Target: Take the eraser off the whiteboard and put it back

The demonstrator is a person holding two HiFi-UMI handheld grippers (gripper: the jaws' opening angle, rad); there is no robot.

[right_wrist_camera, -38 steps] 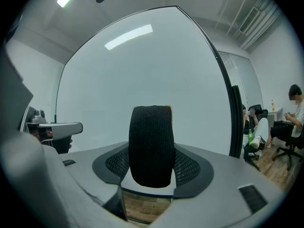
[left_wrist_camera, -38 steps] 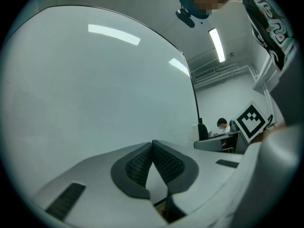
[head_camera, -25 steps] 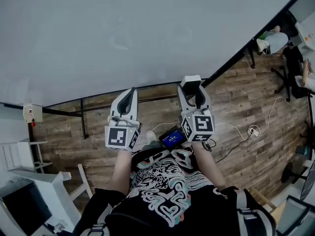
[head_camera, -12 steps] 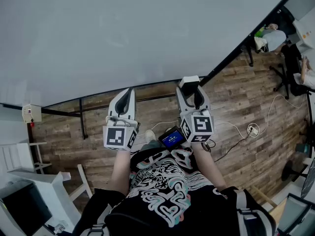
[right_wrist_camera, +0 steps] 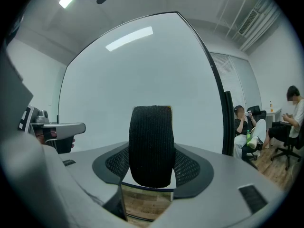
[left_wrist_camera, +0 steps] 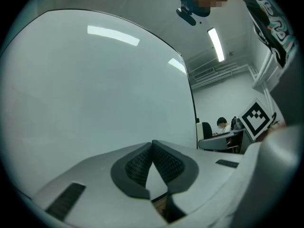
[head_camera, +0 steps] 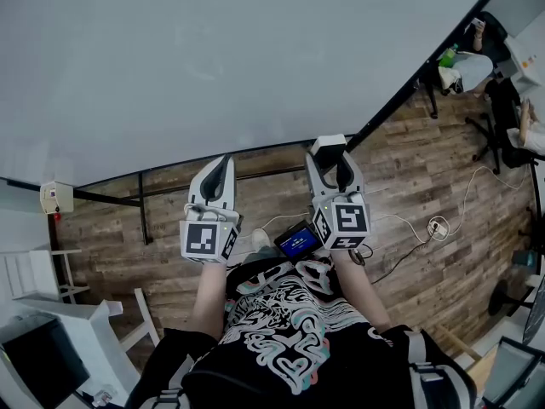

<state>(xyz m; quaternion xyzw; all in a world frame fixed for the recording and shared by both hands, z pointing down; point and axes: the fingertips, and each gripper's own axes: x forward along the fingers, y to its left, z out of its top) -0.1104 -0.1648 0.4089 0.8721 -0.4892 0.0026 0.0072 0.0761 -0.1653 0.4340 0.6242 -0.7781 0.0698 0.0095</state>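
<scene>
The whiteboard fills the upper part of the head view and stands just ahead of both grippers. My right gripper is shut on the eraser, whose white back shows between the fingers. In the right gripper view the eraser's black felt stands upright between the pads and faces the whiteboard. My left gripper is level beside it on the left. Its pads meet at the tips with nothing between them, in front of the whiteboard.
The board's black frame and stand rest on a wooden floor. A cable and socket strip lie at the right. Seated people and office chairs are further right. A white desk with a monitor is at lower left.
</scene>
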